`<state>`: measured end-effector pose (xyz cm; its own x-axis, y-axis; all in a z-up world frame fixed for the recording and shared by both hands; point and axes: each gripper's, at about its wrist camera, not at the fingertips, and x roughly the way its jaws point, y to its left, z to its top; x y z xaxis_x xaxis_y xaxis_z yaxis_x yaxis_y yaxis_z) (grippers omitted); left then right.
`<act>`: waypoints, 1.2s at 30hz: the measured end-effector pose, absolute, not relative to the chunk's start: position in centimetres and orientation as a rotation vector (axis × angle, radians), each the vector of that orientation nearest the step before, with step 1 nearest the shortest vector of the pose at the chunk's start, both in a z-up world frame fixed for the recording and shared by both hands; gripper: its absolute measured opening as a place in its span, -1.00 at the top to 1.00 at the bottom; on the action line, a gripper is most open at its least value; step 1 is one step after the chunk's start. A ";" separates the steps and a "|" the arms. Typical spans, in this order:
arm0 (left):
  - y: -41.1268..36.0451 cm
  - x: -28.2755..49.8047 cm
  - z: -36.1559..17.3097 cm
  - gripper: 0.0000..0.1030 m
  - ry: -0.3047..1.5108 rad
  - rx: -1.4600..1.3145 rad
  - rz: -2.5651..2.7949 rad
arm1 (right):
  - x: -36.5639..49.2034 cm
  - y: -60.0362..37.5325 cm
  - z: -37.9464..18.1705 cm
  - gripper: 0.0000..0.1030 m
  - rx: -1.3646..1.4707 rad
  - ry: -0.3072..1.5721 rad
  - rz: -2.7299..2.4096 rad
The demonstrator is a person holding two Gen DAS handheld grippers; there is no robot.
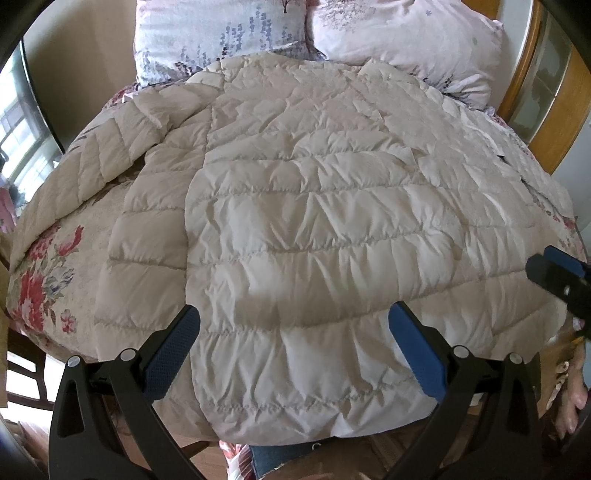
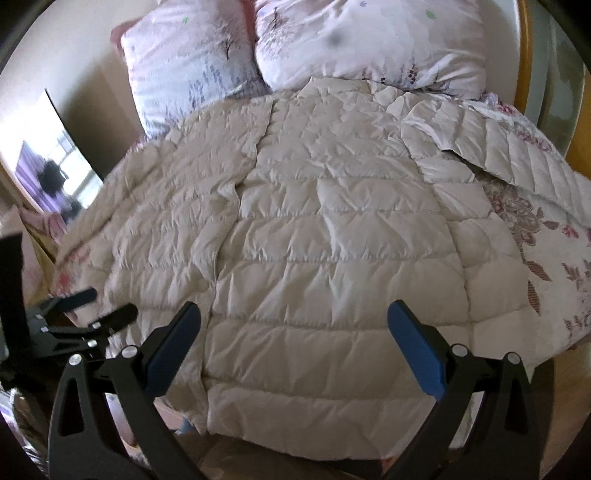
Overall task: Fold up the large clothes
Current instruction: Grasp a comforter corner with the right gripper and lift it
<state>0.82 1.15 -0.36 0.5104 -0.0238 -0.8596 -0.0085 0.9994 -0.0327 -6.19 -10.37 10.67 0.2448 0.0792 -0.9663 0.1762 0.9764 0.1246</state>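
Note:
A cream quilted puffer jacket (image 1: pixel 314 221) lies spread flat on the bed, hem toward me, collar by the pillows; it also fills the right wrist view (image 2: pixel 332 229). Its left sleeve (image 1: pixel 92 162) angles out to the left, its right sleeve (image 2: pixel 517 155) to the right. My left gripper (image 1: pixel 293 332) is open and empty, hovering over the hem's left part. My right gripper (image 2: pixel 293 332) is open and empty over the hem's right part. Each gripper shows in the other's view: the right one (image 1: pixel 557 277) at the right edge, the left one (image 2: pixel 99 314) at the lower left.
The bed has a floral cover (image 1: pixel 44 273) (image 2: pixel 546 266). Two pale floral pillows (image 1: pixel 221 33) (image 2: pixel 369 37) lie at the head. A wooden headboard (image 1: pixel 554 107) stands at the right. A mirror (image 2: pixel 55 173) leans at the left.

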 end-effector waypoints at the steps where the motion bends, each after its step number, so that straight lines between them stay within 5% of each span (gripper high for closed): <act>1: 1.2 0.9 -0.2 -0.97 1.031 -0.038 -0.019 | -6.1 -10.8 10.7 -0.97 0.250 1.310 -0.064; 13: 2.4 3.9 1.2 -0.97 0.955 -0.122 -0.101 | -5.5 -25.5 10.3 -0.96 0.704 1.080 -0.359; 19: 5.9 5.9 1.5 -0.97 0.855 -0.369 -0.180 | -7.8 -37.6 9.6 -0.43 0.987 0.928 -0.692; 27: 7.8 8.9 2.2 -0.97 0.832 -0.305 -0.071 | -11.2 -47.9 8.8 0.08 1.079 0.767 -1.032; 36: 10.0 11.5 2.3 -0.97 0.750 -0.299 -0.043 | -11.0 -51.0 8.5 0.40 0.996 0.733 -1.139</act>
